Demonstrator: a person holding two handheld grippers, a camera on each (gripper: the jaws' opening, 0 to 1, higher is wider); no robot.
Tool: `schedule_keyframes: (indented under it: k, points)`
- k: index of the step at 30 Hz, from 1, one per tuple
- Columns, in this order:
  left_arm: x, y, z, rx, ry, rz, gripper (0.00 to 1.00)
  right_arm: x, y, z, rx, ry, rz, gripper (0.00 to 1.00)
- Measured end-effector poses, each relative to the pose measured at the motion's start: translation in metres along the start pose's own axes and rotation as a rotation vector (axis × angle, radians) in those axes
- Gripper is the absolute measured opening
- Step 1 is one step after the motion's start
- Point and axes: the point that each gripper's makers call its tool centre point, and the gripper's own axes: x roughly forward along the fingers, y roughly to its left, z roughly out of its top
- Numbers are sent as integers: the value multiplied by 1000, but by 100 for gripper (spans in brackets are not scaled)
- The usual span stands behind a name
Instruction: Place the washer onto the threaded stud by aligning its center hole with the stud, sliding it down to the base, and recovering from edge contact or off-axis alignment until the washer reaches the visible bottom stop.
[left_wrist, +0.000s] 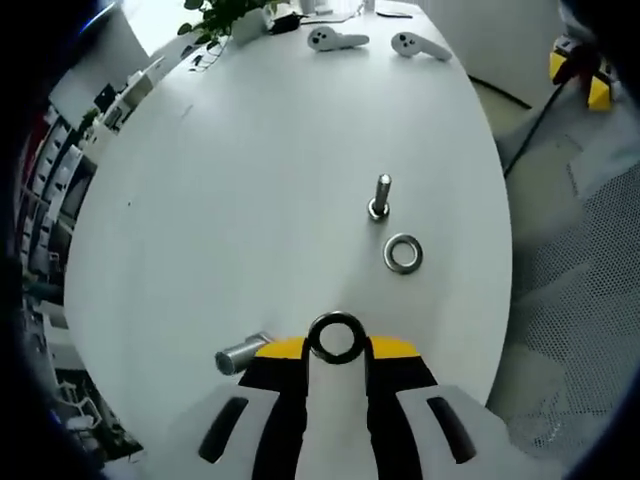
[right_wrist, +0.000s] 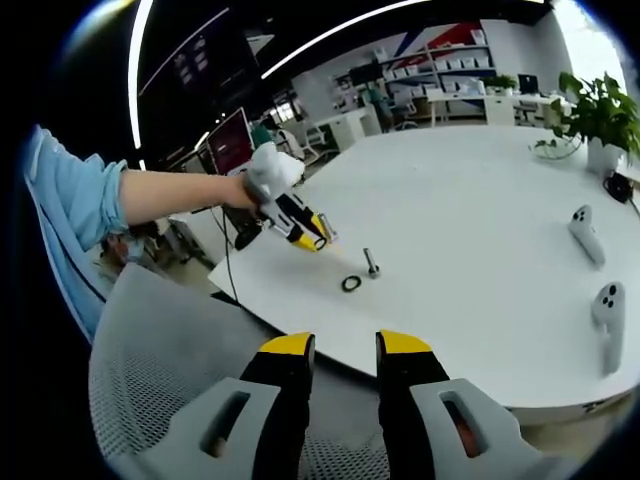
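Note:
The threaded stud (left_wrist: 380, 195) stands upright on the white table (left_wrist: 250, 200), its head down. A dark metal washer (left_wrist: 336, 319) is pinched upright between the yellow tips of my left gripper (left_wrist: 337, 348), a short way in front of the stud and apart from it. A second washer (left_wrist: 388, 254) lies flat on the table just beside the stud. In the right gripper view, the stud (right_wrist: 371, 263), the flat washer (right_wrist: 351, 284) and the left gripper (right_wrist: 318, 238) in a gloved hand show further off. My right gripper (right_wrist: 345, 350) hangs open off the table edge, holding nothing.
A short metal cylinder (left_wrist: 240, 355) lies on the table by my left jaw. Two white controllers (left_wrist: 338, 40) (left_wrist: 420, 45) and a potted plant (left_wrist: 225, 12) sit at the far end. A grey mesh chair (right_wrist: 170, 350) is under my right gripper.

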Motion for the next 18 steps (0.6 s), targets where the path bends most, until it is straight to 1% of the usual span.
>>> schedule_keyframes:
  k: [8,10,18]
  points:
    - [-20,18,-1,3,5,41,19,0,1,0,0,2,1,27]
    - [-26,26,-3,1,12,53,19,0,1,0,-1,2,1,27]
    - [-32,48,-9,-18,33,90,19,0,1,0,0,-1,0,27]
